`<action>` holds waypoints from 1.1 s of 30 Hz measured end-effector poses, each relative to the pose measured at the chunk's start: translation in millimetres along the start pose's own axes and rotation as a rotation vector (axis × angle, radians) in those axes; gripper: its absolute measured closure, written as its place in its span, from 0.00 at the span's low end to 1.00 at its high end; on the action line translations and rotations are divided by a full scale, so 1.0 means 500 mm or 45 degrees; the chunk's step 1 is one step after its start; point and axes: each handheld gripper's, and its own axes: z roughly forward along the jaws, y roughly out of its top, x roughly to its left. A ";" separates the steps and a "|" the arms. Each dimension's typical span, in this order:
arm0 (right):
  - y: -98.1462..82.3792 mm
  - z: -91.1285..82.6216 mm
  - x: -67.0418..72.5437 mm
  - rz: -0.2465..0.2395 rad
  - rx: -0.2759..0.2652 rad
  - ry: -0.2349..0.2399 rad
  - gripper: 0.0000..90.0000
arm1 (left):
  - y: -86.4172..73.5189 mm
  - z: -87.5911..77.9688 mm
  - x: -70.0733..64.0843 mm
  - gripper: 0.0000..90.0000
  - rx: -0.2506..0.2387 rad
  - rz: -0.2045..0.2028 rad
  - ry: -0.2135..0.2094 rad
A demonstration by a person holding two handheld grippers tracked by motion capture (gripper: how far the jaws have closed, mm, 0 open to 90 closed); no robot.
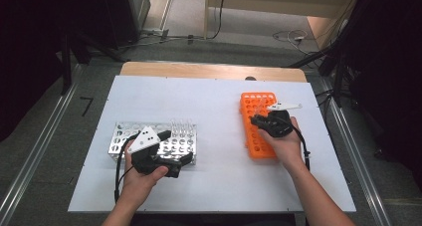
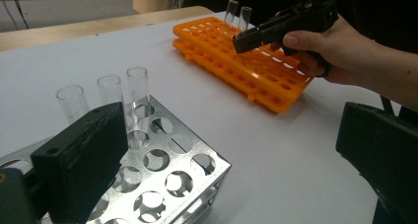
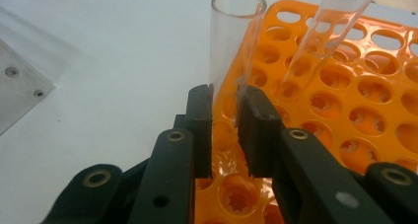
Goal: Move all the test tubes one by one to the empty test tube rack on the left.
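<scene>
My right gripper (image 3: 226, 93) is shut on a clear glass test tube (image 3: 236, 36) that stands upright in the orange plastic rack (image 3: 374, 100). A second clear tube (image 3: 335, 21) leans in a hole just beyond it. In the high view the right gripper (image 1: 256, 119) sits over the orange rack (image 1: 254, 136) at the right of the table. My left gripper (image 1: 176, 146) hovers open over the near right corner of the metal rack (image 1: 119, 136). Its jaws stand wide apart with nothing between them. Three clear tubes (image 2: 109, 91) stand in the metal rack (image 2: 167, 169).
Both racks rest on a white board (image 1: 214, 116) over a wooden table. The far edge of the table shows bare wood (image 1: 209, 69). Cables lie on the floor (image 1: 288, 37) beyond it.
</scene>
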 end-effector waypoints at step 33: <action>-0.013 -0.135 0.097 -0.115 -0.188 0.261 0.82 | 0.011 0.020 -0.031 0.00 0.003 0.032 -0.054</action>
